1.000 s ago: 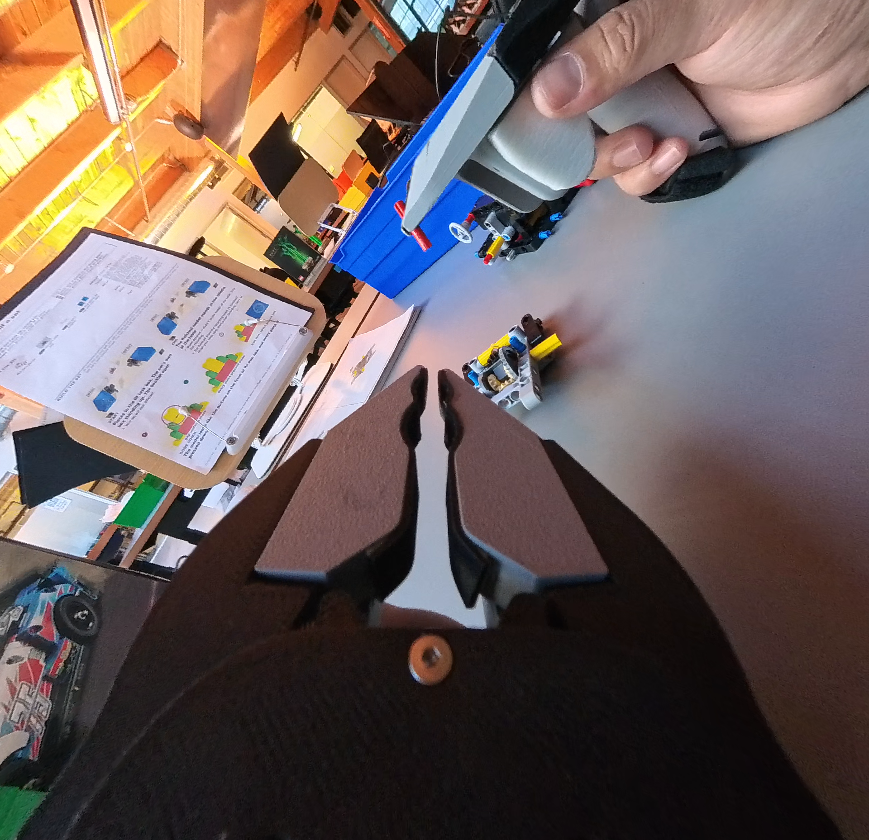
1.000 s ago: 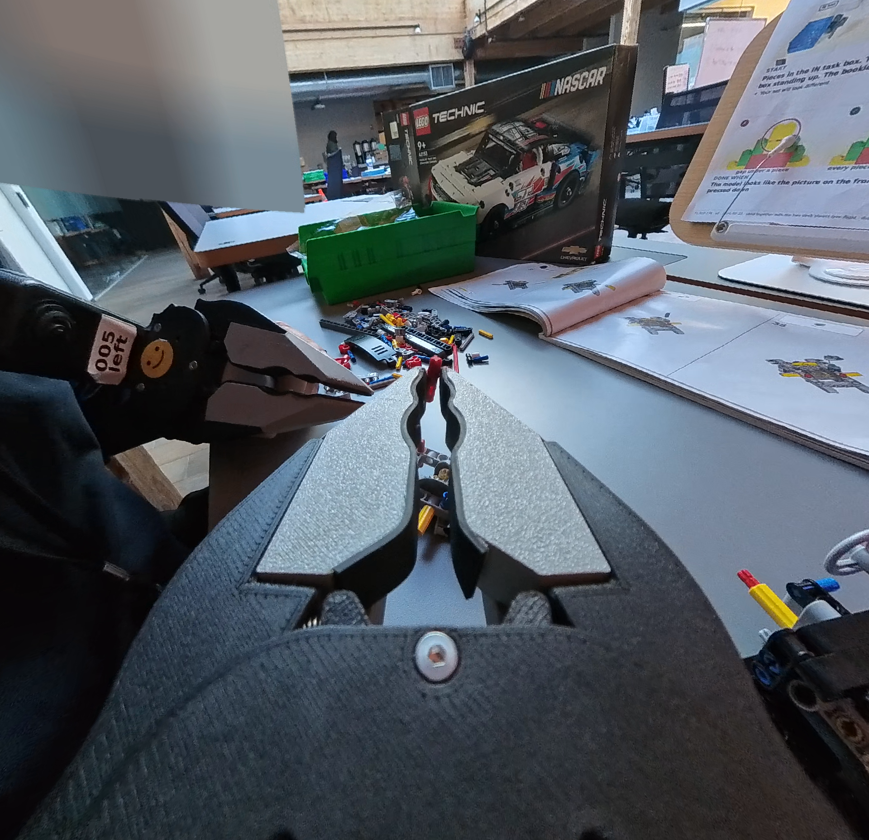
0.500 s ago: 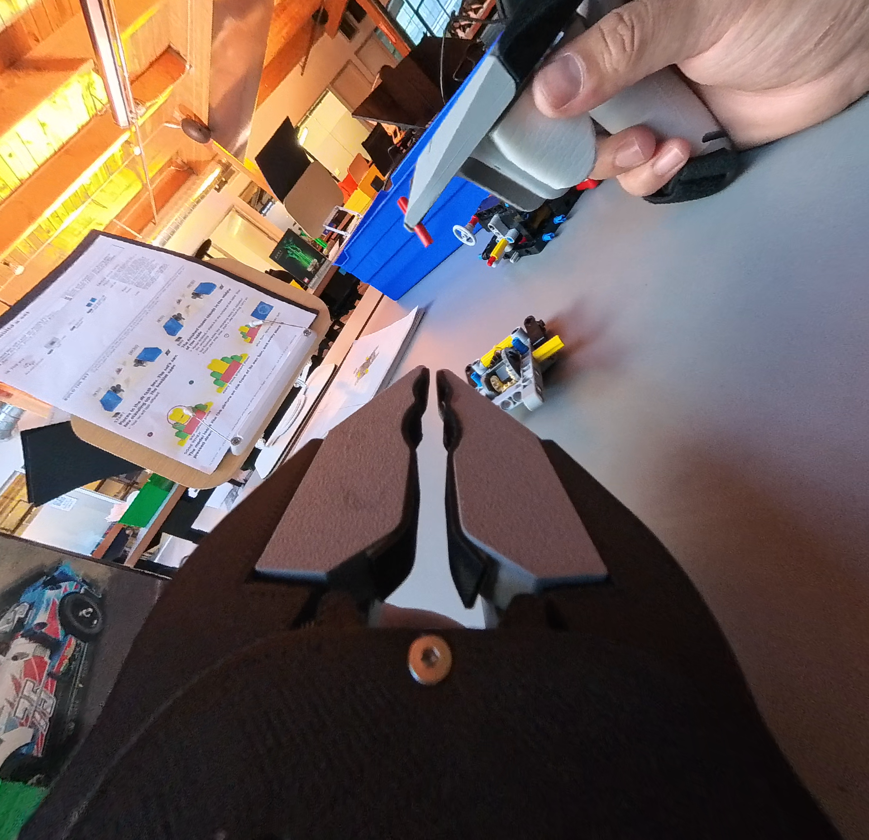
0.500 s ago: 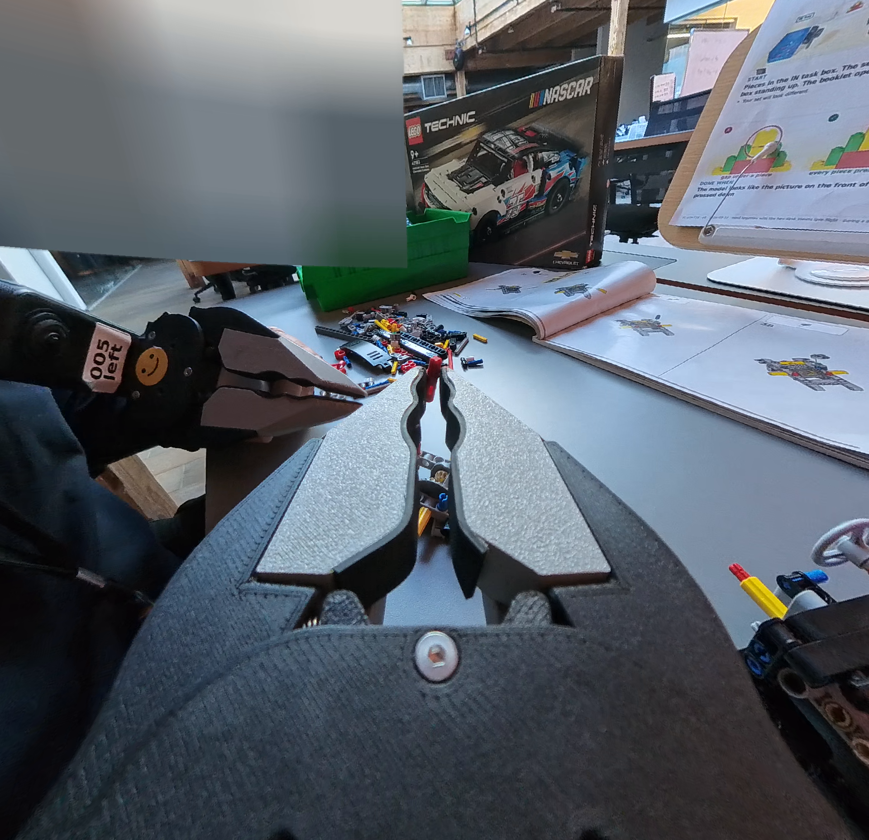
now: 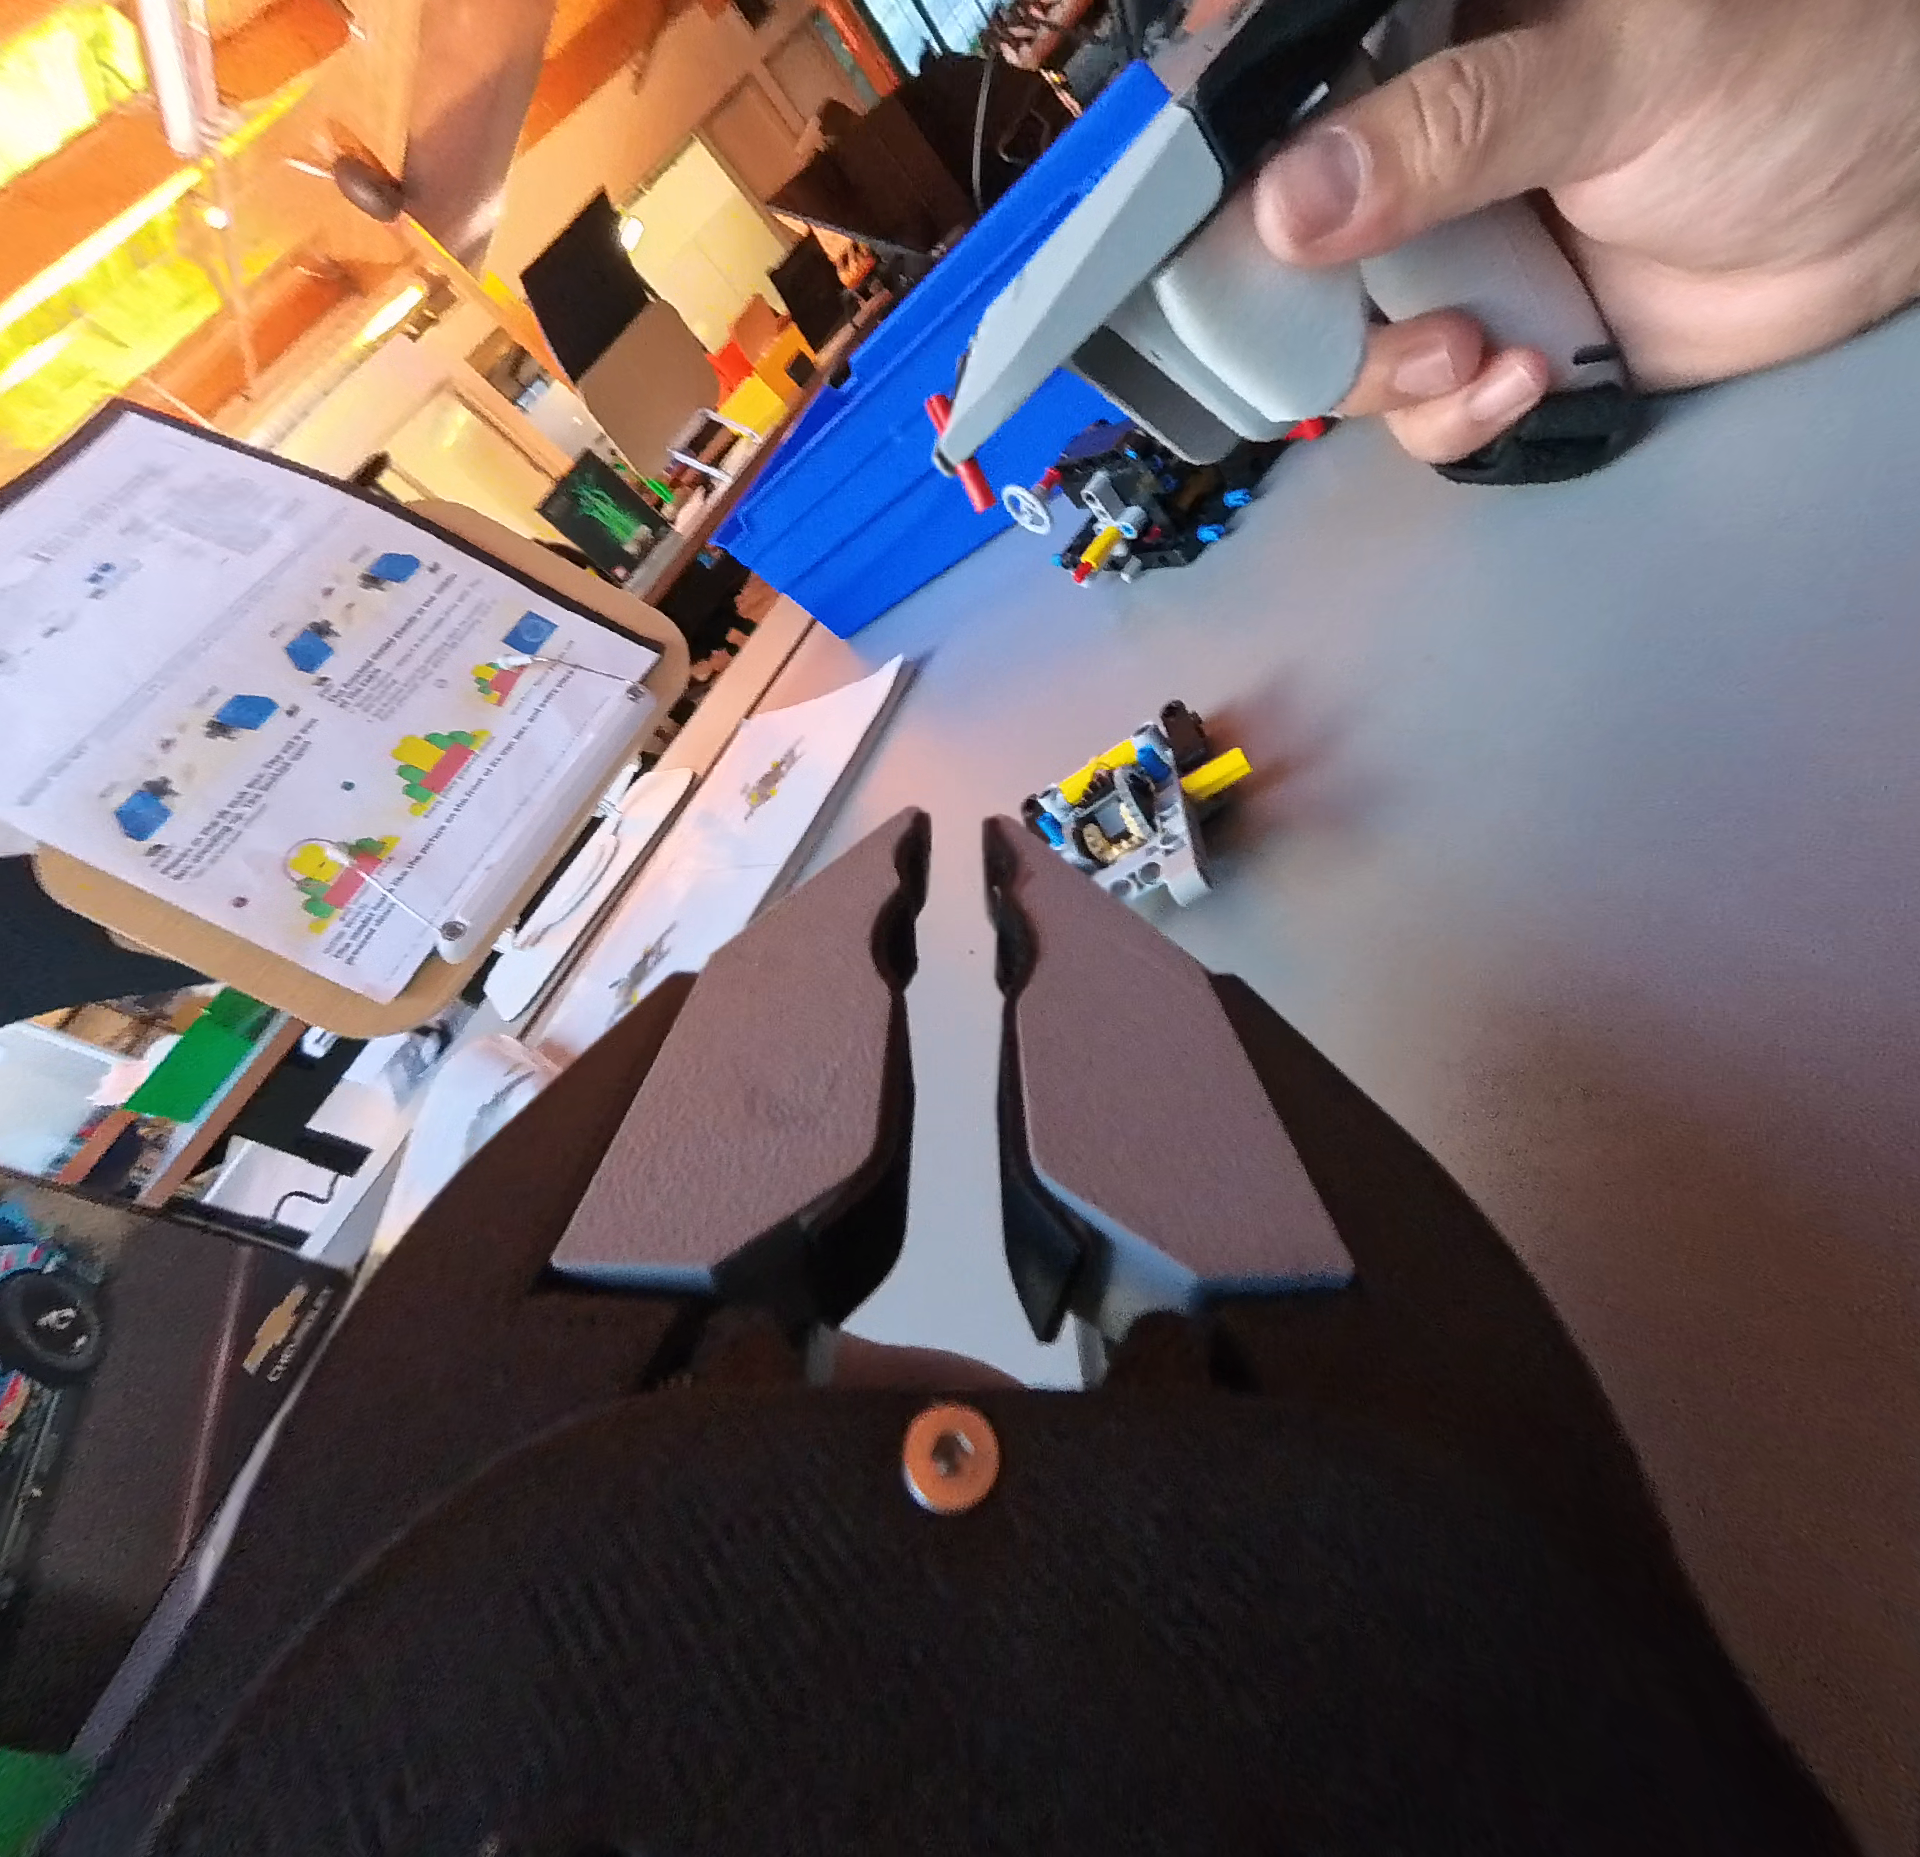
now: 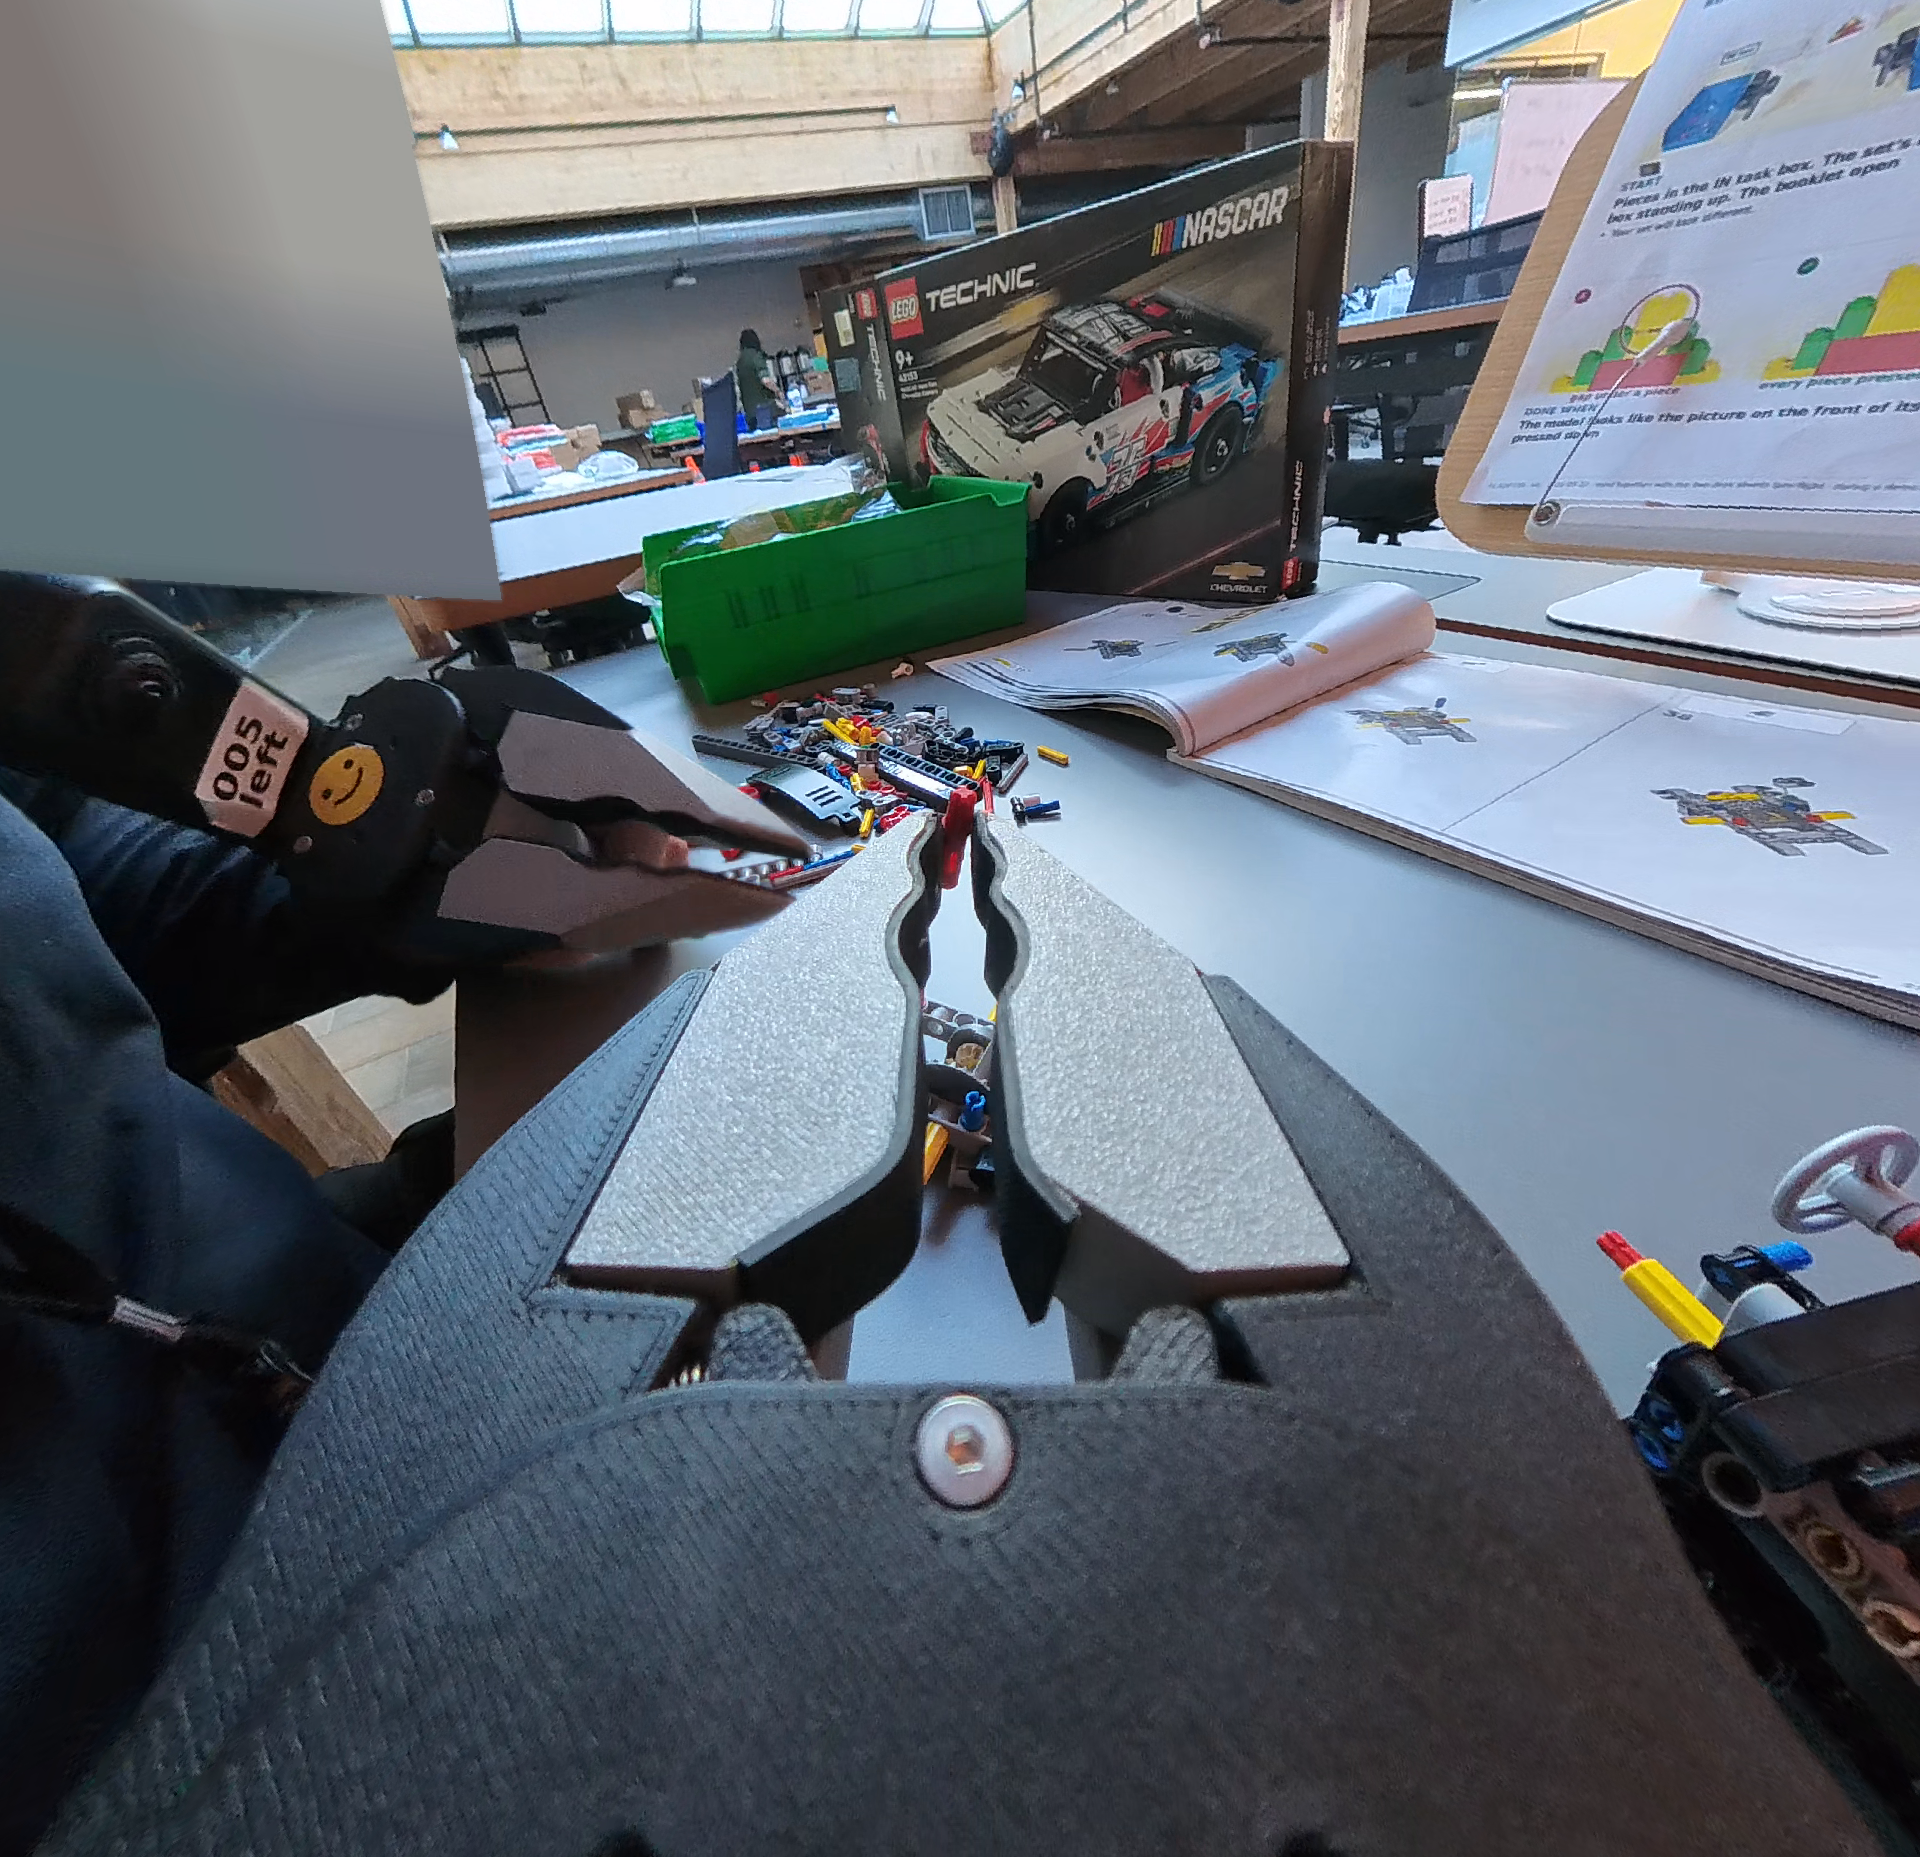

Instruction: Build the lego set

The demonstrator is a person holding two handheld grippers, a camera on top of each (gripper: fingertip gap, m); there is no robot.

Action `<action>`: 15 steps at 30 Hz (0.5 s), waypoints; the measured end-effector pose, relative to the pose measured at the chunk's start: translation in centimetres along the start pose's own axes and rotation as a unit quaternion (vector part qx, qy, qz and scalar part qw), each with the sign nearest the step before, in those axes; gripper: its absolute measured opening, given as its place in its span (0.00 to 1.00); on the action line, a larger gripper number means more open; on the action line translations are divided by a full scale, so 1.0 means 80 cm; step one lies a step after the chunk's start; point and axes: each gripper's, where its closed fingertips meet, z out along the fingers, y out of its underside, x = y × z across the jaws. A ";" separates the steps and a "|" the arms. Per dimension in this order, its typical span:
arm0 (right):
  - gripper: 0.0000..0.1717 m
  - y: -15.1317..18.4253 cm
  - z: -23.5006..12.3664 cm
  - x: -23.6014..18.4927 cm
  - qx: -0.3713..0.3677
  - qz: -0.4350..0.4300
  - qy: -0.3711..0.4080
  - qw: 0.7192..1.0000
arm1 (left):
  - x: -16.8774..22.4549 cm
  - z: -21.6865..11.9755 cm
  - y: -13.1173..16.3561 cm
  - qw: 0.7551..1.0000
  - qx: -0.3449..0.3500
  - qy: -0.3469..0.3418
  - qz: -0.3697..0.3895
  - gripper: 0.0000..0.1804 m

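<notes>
Red pin (image 6: 954, 839) sits clamped at the tips of the right hand-held gripper (image 6: 951, 851), its long axis upright and slightly tilted, above the grey surface (image 6: 1351, 976). Left hand-held gripper (image 5: 951, 841) stands slightly apart, holding nothing. Small grey-and-yellow assembly (image 5: 1132, 815) lies just beside it; loose pieces (image 6: 883, 747) remain heaped near the green bin (image 6: 842, 581).

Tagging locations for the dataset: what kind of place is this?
Likely a shared workshop or lab with a brick-building bench: skylit timber roof, more work tables behind, and a grey table holding loose building-brick parts and an open instruction booklet.
</notes>
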 end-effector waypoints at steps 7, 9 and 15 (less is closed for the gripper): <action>0.01 0.003 0.004 -0.013 -0.007 -0.007 -0.028 1.000 | 0.015 0.002 0.000 0.995 -0.022 0.070 -0.063 0.08; 0.01 0.002 0.005 -0.021 -0.005 -0.008 -0.044 0.999 | 0.018 0.000 -0.004 0.993 -0.027 0.085 -0.074 0.08; 0.01 0.012 0.013 -0.058 -0.027 -0.047 -0.096 0.994 | 0.023 -0.001 -0.031 0.989 -0.004 0.113 -0.097 0.08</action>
